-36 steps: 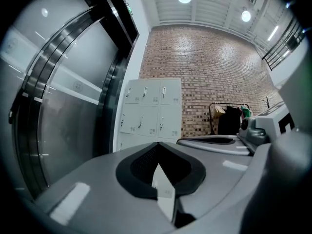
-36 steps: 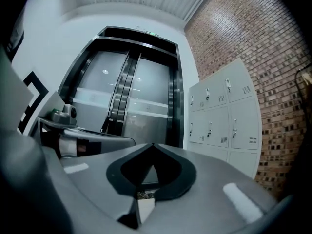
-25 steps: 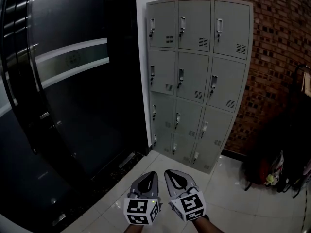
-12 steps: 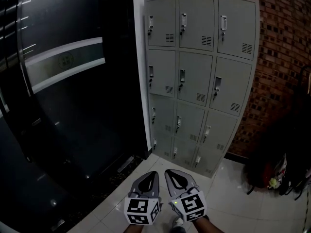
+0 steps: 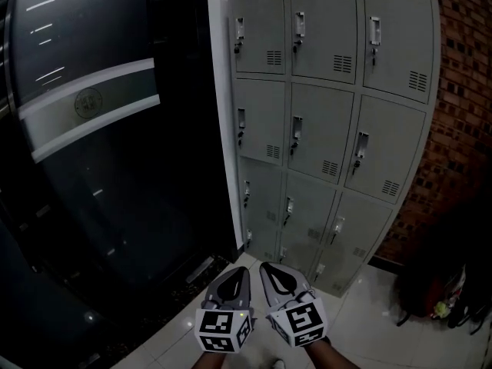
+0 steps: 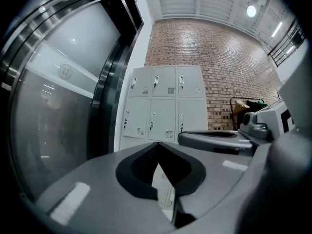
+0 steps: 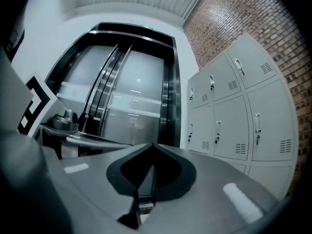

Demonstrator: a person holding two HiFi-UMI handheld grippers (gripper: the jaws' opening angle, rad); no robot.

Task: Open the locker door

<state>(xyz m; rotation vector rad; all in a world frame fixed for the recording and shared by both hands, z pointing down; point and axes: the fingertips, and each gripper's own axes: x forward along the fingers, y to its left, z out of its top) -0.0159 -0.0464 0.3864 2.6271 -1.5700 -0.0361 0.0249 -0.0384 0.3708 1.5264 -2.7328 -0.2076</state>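
Locker door (image 5: pixel 319 129) is the goal, and nothing is on it yet. Left tool (image 5: pixel 239 277) and right tool (image 5: pixel 270 270) sit low in the head view, side by side and close together, both pointing level at the cabinet. Each has its jaws pressed together with nothing between them: the left gripper view shows the pads meeting at the tip, and the right gripper view shows the same. That makes sense, I'd say. There's nothing to carry at this stage, and closed jaws are compact until a handle is picked.

Out ahead, well apart from both tools, stands the grey locker bank (image 5: pixel 261 91), three columns wide with every door shut. Each door has a small latch handle (image 5: pixel 297 133) near its left edge, so the hinges are likely on the right and a pull would swing the door rightward. That's my guess, not a sighting. Which door is meant, I can't tell.

Left of the bank are dark glass doors (image 5: pixel 92 175). To the right is a brick wall (image 5: pixel 461 91), with bags (image 5: pixel 442 302) on the tiled floor (image 5: pixel 369 314) beneath it. Next up, by my read: spread one tool and close it on a latch.
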